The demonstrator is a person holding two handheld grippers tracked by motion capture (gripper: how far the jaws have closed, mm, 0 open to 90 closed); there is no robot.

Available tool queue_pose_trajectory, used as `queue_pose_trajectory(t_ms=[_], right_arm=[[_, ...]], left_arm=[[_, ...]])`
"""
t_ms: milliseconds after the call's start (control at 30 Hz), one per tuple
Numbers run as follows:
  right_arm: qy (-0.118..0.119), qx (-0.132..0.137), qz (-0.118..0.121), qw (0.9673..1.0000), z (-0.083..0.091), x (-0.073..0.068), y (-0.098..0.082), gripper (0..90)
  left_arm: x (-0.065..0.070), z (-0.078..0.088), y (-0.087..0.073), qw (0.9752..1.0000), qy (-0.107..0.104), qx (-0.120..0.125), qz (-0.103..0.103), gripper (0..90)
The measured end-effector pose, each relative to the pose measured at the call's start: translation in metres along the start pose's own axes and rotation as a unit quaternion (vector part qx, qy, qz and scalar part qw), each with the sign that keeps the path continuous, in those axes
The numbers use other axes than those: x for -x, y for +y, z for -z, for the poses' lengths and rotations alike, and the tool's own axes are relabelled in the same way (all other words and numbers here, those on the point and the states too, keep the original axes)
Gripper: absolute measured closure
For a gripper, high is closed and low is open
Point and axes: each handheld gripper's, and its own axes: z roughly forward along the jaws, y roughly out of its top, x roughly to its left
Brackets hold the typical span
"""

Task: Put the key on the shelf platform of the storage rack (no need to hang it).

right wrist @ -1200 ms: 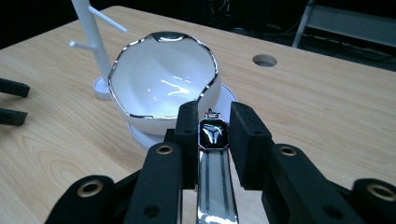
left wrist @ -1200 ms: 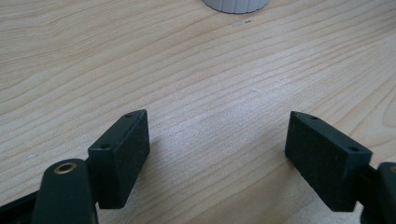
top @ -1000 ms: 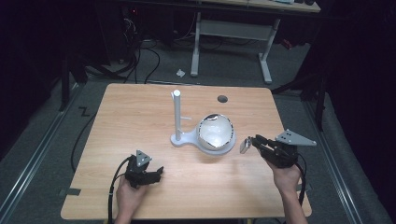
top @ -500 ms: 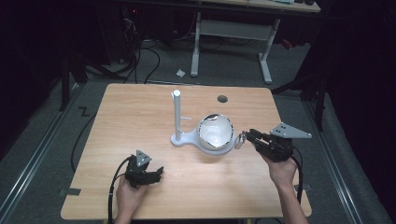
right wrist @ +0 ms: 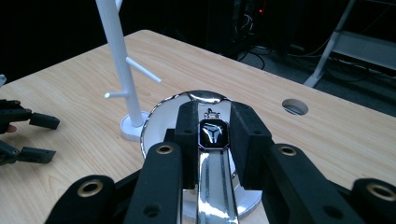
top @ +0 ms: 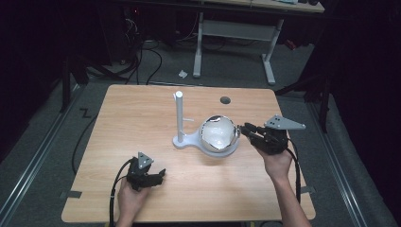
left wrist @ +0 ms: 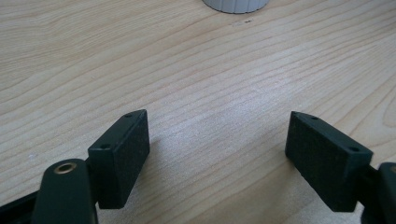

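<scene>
Right gripper view puts our right gripper [right wrist: 212,133] at the bottom centre of the frame, its two black jaws closed on a shiny silver wristwatch with a dark octagonal face [right wrist: 213,132], which sits between the pads with its polished metal band running down toward the lower edge. Just beyond the jaws, mid-frame, lies the round white and chrome dish-like base [right wrist: 161,122] that the watch hangs over, and at its left rim rises a slim white post with short side pegs [right wrist: 116,56] toward the top left. On the far left of this frame we see our left gripper [right wrist: 28,135] low on the light wooden table [right wrist: 327,140].

From the high view, the right gripper [top: 246,130] sits right of centre, its tips at the right edge of the chrome dish [top: 218,136], with the white post [top: 179,116] just left of it. The left gripper [top: 158,176] rests in the lower left of the table [top: 132,109], well apart from the dish.

Looking along the left gripper [left wrist: 217,140], we find its jaws spread wide over bare wood, holding nothing
</scene>
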Motion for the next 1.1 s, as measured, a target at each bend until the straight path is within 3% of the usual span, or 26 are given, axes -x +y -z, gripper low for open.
queue_pose_trajectory(t_ms=[1100], right_arm=[[0.002, -0.046, -0.008, 0.9989, -0.060, 0.001, -0.002, 74.3]], left_arm=[[0.000, 0.000, 0.000, 1.0000, 0.000, 0.000, 0.000, 22.3]])
